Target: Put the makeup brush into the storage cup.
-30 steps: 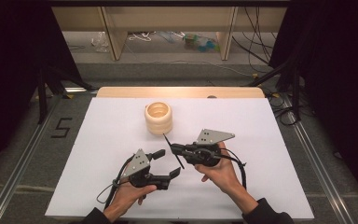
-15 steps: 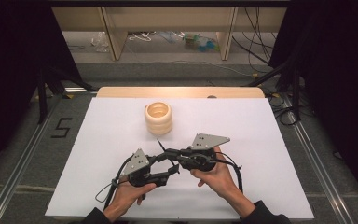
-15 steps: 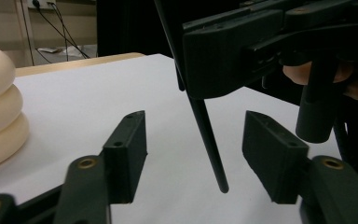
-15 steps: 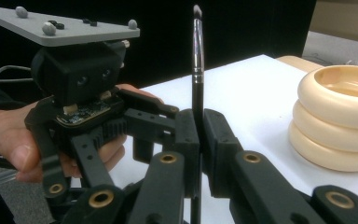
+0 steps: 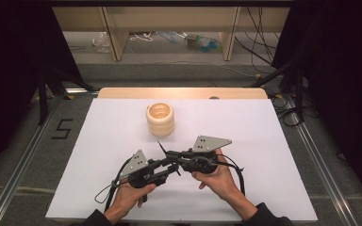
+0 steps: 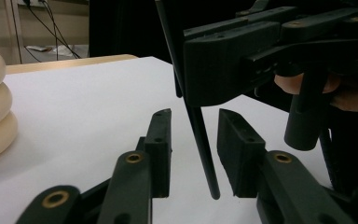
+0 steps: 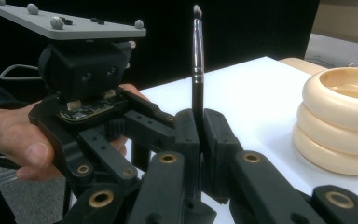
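A thin black brush (image 7: 196, 70), bristle tip up, stands clamped between the jaws of your right gripper (image 7: 199, 128), just above the white table (image 5: 245, 122) near its front middle. In the left gripper view, the brush's lower handle (image 6: 200, 135) hangs down into the gap between the jaws of your left gripper (image 6: 193, 140), which stand apart on either side without touching it. From the high view, your two grippers meet nose to nose, the left gripper (image 5: 167, 168) angled up from your left hand (image 5: 129, 195), the right gripper (image 5: 169, 155) reaching across from your right hand (image 5: 217, 176), the brush (image 5: 162, 149) slanting up between them. A cream, ribbed, ring-stacked cup (image 5: 160, 119) sits apart, farther back on the table, behind the grippers.
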`<action>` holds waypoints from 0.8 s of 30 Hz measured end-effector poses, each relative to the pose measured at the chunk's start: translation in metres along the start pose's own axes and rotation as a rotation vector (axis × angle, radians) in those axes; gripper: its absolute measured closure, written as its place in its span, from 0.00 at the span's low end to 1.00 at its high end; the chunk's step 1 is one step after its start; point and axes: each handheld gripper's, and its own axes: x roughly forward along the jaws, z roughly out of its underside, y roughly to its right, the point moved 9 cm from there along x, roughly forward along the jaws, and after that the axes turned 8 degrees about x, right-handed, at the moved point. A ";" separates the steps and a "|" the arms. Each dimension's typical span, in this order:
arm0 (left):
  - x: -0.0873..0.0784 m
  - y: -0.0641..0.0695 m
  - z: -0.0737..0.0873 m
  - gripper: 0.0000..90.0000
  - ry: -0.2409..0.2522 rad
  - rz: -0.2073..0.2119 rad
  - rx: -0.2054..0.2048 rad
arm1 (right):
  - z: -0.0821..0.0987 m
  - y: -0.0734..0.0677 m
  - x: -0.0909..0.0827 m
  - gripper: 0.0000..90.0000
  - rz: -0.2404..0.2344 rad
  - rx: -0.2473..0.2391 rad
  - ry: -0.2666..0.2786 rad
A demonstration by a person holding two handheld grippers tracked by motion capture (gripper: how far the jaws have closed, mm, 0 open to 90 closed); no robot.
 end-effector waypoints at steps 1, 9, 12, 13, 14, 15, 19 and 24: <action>0.000 0.000 0.000 0.76 0.000 0.002 0.001 | 0.000 0.000 0.000 0.95 -0.001 -0.001 -0.002; 0.000 0.000 -0.001 0.81 0.010 0.009 0.028 | 0.001 -0.003 0.002 0.95 -0.009 -0.005 -0.007; 0.000 0.001 0.000 0.84 0.010 0.016 0.033 | 0.001 -0.003 0.002 0.95 -0.009 -0.006 -0.010; 0.000 0.002 0.000 0.86 0.009 0.014 0.028 | 0.001 -0.003 0.002 0.95 -0.011 -0.005 -0.004; 0.000 0.002 0.000 0.86 0.009 0.013 0.029 | 0.001 -0.004 0.002 0.95 -0.013 -0.006 -0.003; 0.000 0.001 0.000 0.87 0.012 0.016 0.034 | 0.002 -0.003 0.002 0.95 -0.008 -0.007 -0.008; -0.001 0.000 0.001 0.89 0.010 0.005 0.019 | 0.001 -0.004 0.002 0.95 -0.012 -0.012 -0.006; -0.002 -0.003 0.002 0.93 0.006 0.005 0.000 | 0.002 -0.003 0.001 0.95 0.001 -0.029 -0.016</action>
